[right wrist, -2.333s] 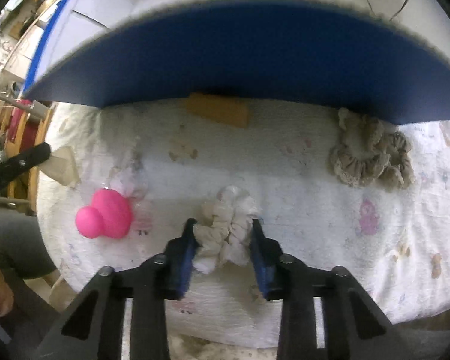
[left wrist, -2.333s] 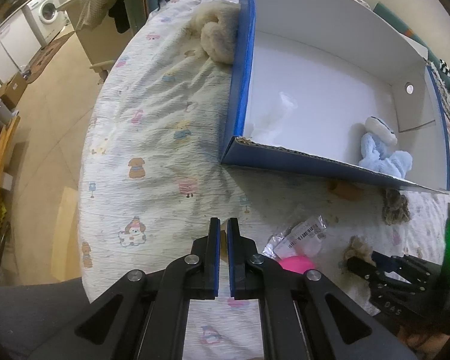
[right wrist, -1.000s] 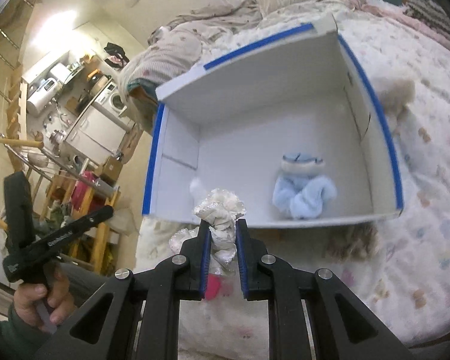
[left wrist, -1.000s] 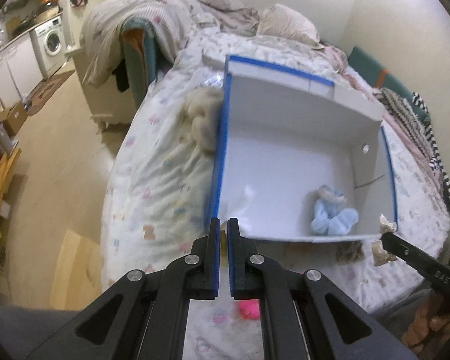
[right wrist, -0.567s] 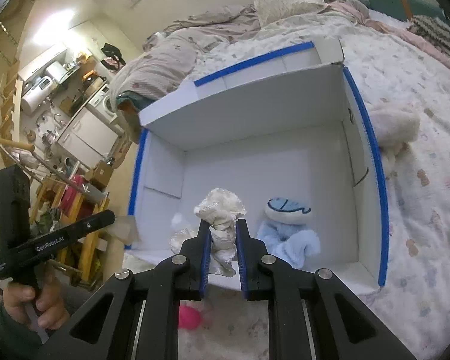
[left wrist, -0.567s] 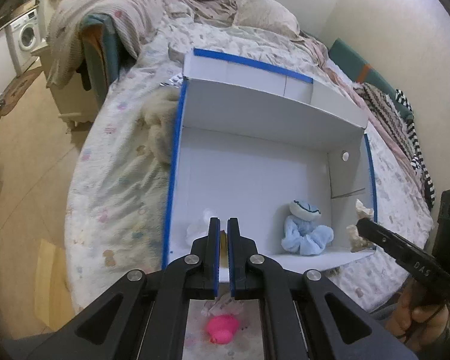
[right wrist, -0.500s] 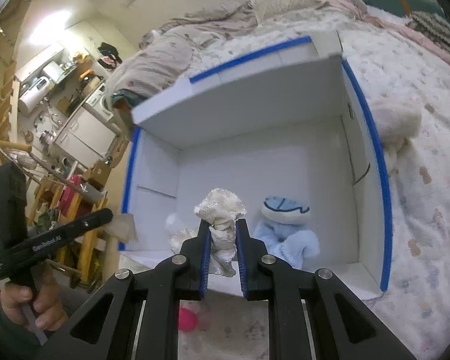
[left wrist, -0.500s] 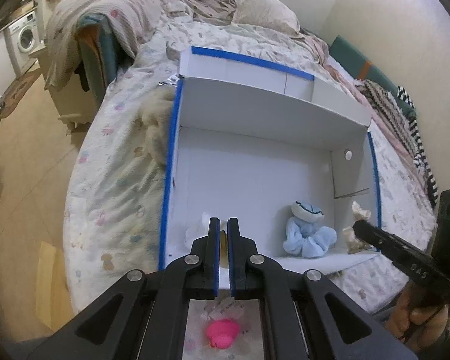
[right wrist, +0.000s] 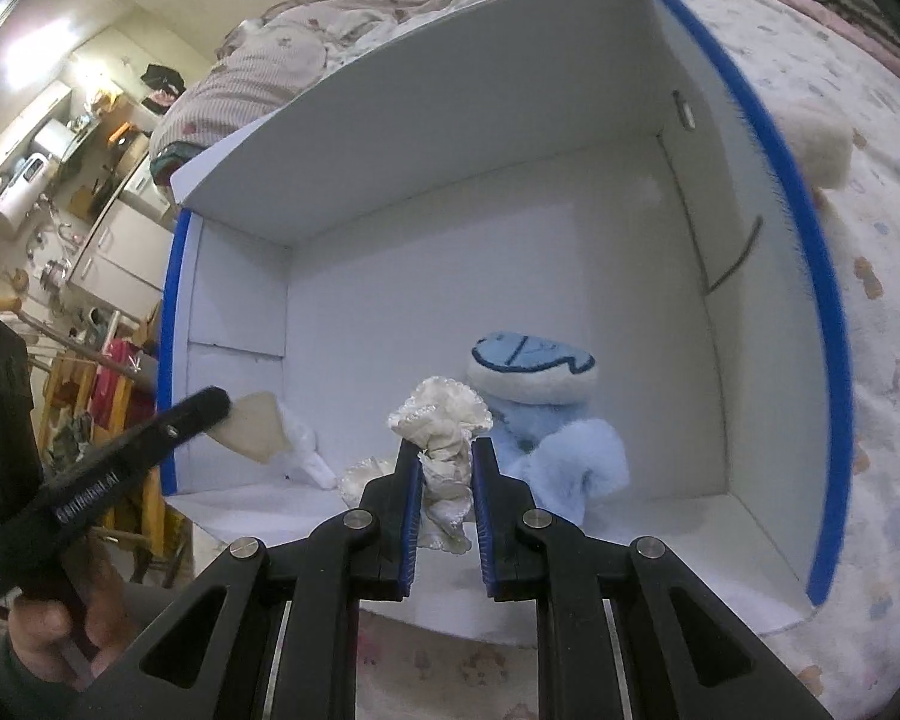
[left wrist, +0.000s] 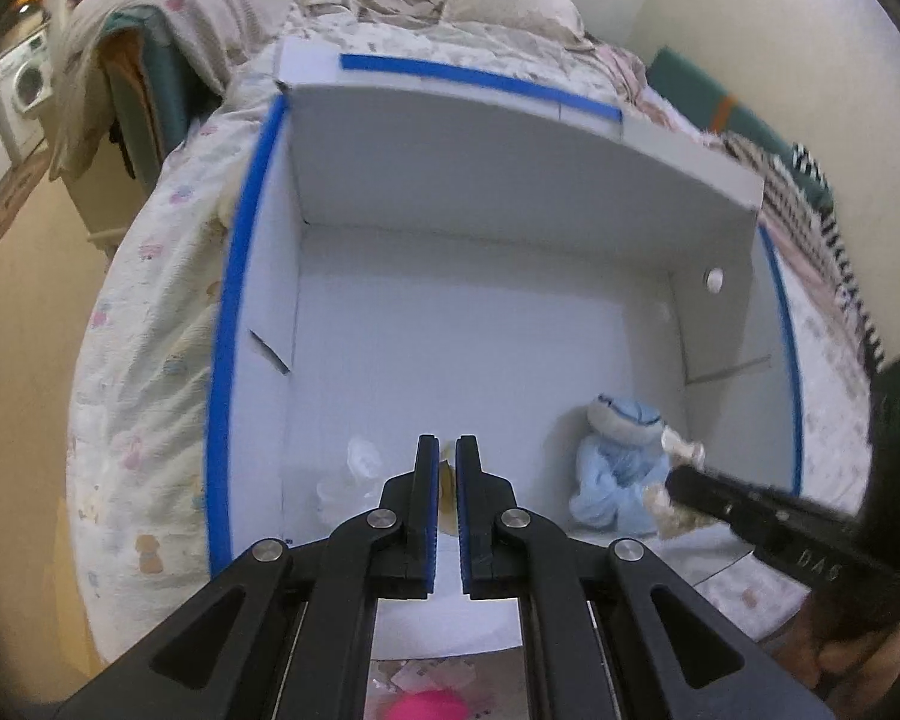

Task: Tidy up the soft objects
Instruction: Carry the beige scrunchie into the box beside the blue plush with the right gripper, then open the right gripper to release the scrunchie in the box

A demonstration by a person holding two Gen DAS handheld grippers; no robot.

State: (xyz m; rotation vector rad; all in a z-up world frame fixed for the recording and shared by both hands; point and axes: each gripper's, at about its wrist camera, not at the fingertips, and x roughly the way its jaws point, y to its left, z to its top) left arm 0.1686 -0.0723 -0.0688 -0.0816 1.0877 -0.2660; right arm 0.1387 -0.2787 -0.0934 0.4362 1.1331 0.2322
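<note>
Right gripper [right wrist: 444,456] jaws clamped on cream scrunchie [right wrist: 441,420]; ruffled top sticks up above jaw tips, tail hangs below between them. Scrunchie held over near edge of white box [right wrist: 510,138], touching or just beside light blue plush [right wrist: 546,420] inside box. Left gripper [left wrist: 440,468] jaws narrow, pinching thin tan piece [right wrist: 252,429] over box's near left corner. Pink toy [left wrist: 429,705] on bed [right wrist: 882,276] outside box, below left gripper.

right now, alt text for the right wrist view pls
The right tongs grip a cream ruffled fabric scrunchie over a white cardboard box with blue edges. A pale blue plush toy lies inside, just behind it.
</note>
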